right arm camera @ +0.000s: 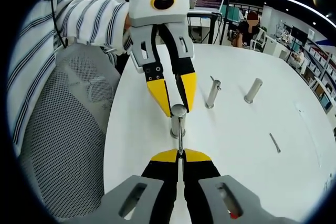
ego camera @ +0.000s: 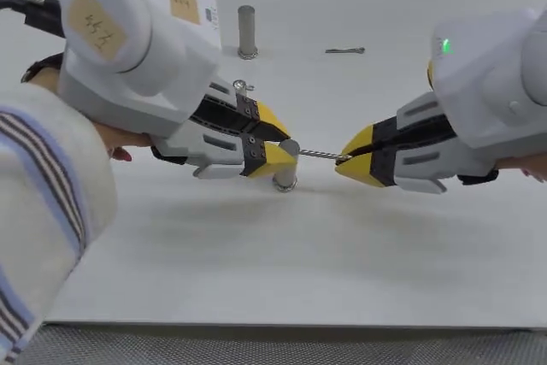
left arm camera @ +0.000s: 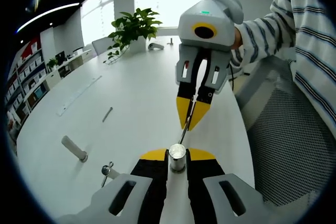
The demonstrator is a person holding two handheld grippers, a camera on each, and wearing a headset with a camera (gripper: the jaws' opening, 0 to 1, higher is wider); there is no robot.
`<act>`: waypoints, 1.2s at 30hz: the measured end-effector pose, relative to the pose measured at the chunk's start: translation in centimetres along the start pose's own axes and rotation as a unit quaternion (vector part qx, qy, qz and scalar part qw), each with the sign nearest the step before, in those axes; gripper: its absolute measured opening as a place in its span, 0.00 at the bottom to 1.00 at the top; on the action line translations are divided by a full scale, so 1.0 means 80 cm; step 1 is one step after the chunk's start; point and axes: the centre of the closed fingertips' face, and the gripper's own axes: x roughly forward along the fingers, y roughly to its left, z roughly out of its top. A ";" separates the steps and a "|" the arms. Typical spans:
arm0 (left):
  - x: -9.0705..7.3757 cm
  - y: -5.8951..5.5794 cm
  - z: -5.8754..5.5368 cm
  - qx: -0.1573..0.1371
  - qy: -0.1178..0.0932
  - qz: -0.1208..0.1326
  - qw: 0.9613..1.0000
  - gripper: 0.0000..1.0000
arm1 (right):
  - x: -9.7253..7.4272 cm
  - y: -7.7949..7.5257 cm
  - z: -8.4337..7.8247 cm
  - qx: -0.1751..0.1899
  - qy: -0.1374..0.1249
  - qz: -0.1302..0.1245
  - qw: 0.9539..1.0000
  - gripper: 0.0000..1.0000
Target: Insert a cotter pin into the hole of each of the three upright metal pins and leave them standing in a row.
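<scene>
White worktop: the left hand-held gripper and right hand-held gripper meet at one metal pin.
The left one grasps this upright metal pin near the middle. The right one is clenched on a cotter pin whose tip reaches that pin's top. Farther back stand the bare far pin and the nearer pin, which carries a cotter pin. A loose cotter pin lies far right.

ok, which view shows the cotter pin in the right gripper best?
Head view: the cotter pin lies side-on, bridging the right gripper and the metal pin held by the left gripper. Both gripper views show it foreshortened, a thin line running to that metal pin.
</scene>
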 end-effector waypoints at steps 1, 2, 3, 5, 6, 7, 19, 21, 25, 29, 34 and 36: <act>0.000 0.000 0.000 -0.001 0.000 0.000 1.000 0.09 | 0.000 0.000 0.000 0.000 0.000 0.000 1.000 0.00; 0.000 0.000 0.000 -0.002 0.000 0.001 1.000 0.09 | 0.001 0.000 0.001 -0.001 0.000 0.000 1.000 0.00; 0.000 0.000 -0.001 -0.006 0.000 0.001 1.000 0.09 | 0.001 -0.001 0.001 -0.002 0.002 -0.002 1.000 0.00; 0.000 0.001 -0.002 -0.011 0.000 0.000 1.000 0.09 | 0.002 -0.002 0.002 -0.003 0.002 -0.003 1.000 0.00; 0.000 0.001 -0.002 -0.012 0.000 0.000 1.000 0.09 | 0.003 -0.002 0.002 -0.002 0.001 -0.003 1.000 0.00; 0.001 0.001 -0.002 -0.015 0.000 0.000 1.000 0.09 | 0.004 -0.002 0.003 -0.002 0.001 -0.003 1.000 0.00; 0.007 -0.003 0.002 -0.037 0.001 -0.002 0.999 0.09 | 0.011 0.003 0.013 -0.005 -0.002 0.006 1.000 0.00; 0.008 -0.004 0.003 -0.038 0.000 -0.002 0.999 0.09 | 0.013 0.004 0.015 -0.008 -0.003 0.008 1.000 0.00; 0.009 -0.004 0.004 -0.041 0.001 0.000 0.999 0.09 | 0.013 0.004 0.019 -0.012 -0.008 0.015 1.000 0.00; 0.010 -0.001 0.004 -0.044 0.000 0.000 0.999 0.09 | 0.015 0.001 0.021 -0.011 -0.009 0.019 1.000 0.00; 0.010 0.000 0.004 -0.046 0.000 0.000 0.999 0.09 | 0.016 0.004 0.025 -0.013 -0.012 0.023 1.000 0.00; 0.010 0.001 0.003 -0.047 -0.001 0.001 0.999 0.09 | 0.017 0.005 0.026 -0.015 -0.012 0.025 0.999 0.00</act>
